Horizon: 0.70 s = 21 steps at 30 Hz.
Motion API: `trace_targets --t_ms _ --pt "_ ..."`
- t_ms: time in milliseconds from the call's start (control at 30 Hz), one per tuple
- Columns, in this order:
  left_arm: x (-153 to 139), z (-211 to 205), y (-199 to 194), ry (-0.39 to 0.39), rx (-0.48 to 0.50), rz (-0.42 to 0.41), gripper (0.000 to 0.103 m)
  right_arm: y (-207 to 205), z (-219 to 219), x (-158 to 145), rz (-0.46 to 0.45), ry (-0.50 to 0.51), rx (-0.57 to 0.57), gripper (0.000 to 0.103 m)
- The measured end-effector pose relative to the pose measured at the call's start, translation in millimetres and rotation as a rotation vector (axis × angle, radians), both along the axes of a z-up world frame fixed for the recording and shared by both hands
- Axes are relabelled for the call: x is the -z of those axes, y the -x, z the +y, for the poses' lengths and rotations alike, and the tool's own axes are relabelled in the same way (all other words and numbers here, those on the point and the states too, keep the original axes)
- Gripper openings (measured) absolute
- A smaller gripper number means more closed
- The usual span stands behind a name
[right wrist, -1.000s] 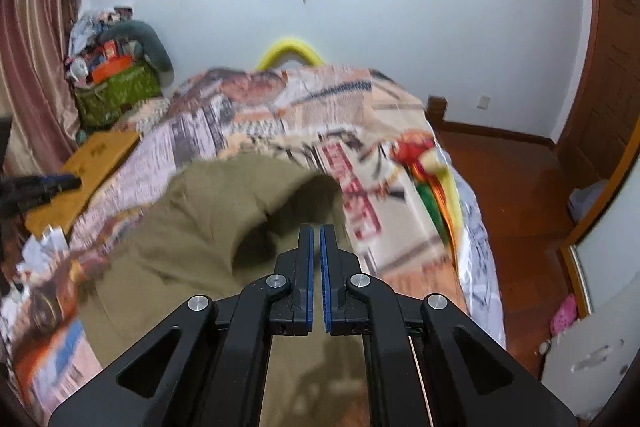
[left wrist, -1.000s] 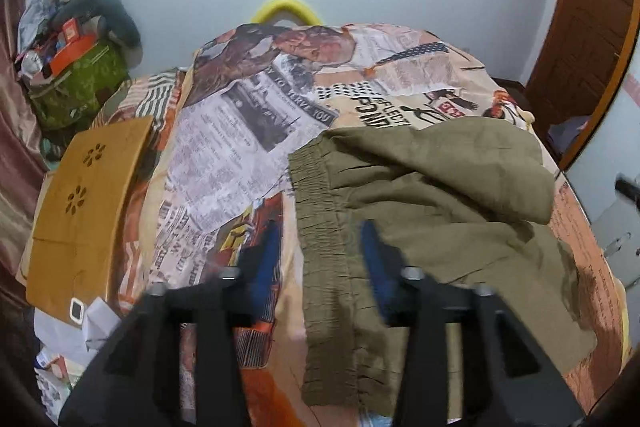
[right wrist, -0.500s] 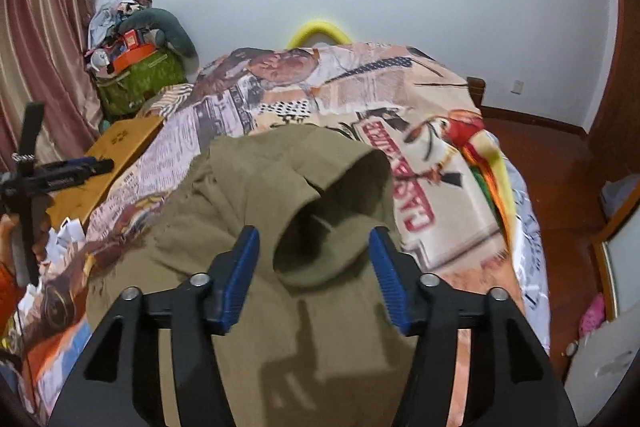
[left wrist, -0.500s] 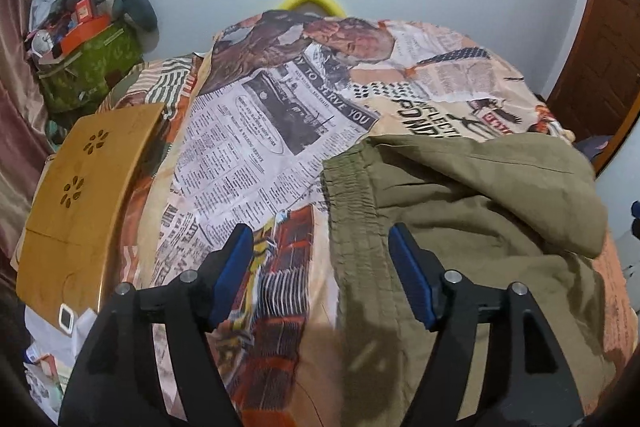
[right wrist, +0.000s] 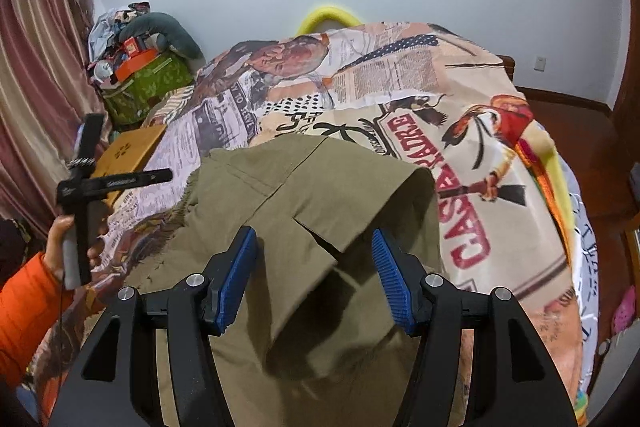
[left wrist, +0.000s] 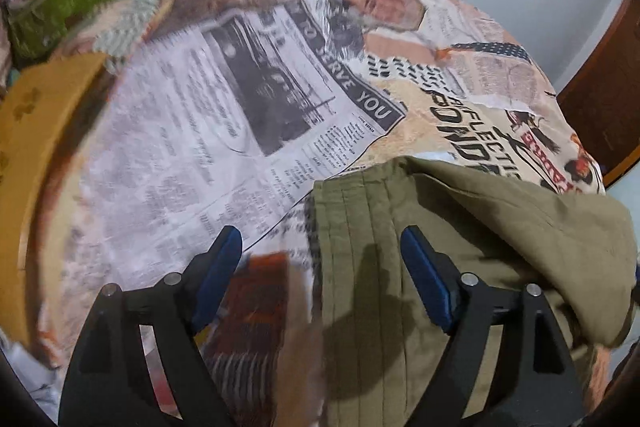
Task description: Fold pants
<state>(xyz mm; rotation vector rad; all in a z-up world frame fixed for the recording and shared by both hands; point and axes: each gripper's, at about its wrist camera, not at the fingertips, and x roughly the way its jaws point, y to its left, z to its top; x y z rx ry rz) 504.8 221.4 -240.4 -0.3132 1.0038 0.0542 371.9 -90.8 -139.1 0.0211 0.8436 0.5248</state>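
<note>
Olive-khaki pants [right wrist: 304, 195] lie on a bedspread [right wrist: 420, 87] printed with newspaper text and orange-tan collage, between black grippers with blue pads [right wrist: 236, 283], near an orange sleeve [right wrist: 24, 311].

The pants [right wrist: 304, 195] under the fingers [right wrist: 236, 279] are matt olive cloth, woven, with stitched seams and a ribbed, gathered waistband [left wrist: 356, 227]. The bedspread [left wrist: 224, 115] beyond them is smooth printed cloth. Each finger has a ridged blue pad, rubbery in look, on matt black plastic with bright metal pins [right wrist: 433, 280]. Left of them lies a smooth wooden board [right wrist: 130, 147].
</note>
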Motion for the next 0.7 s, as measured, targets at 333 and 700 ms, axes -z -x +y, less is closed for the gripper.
trace_targets --t_ms 333,700 --pt "38.7 -5.5 -48.9 0.127 0.04 0.045 0.083 -9.8 10.7 13.5 0.018 0.009 -0.023 0.057" --pt "35.5 -23.9 -53.2 0.092 0.046 0.079 0.046 -24.4 13.5 24.2 0.087 -0.039 -0.011 0.015"
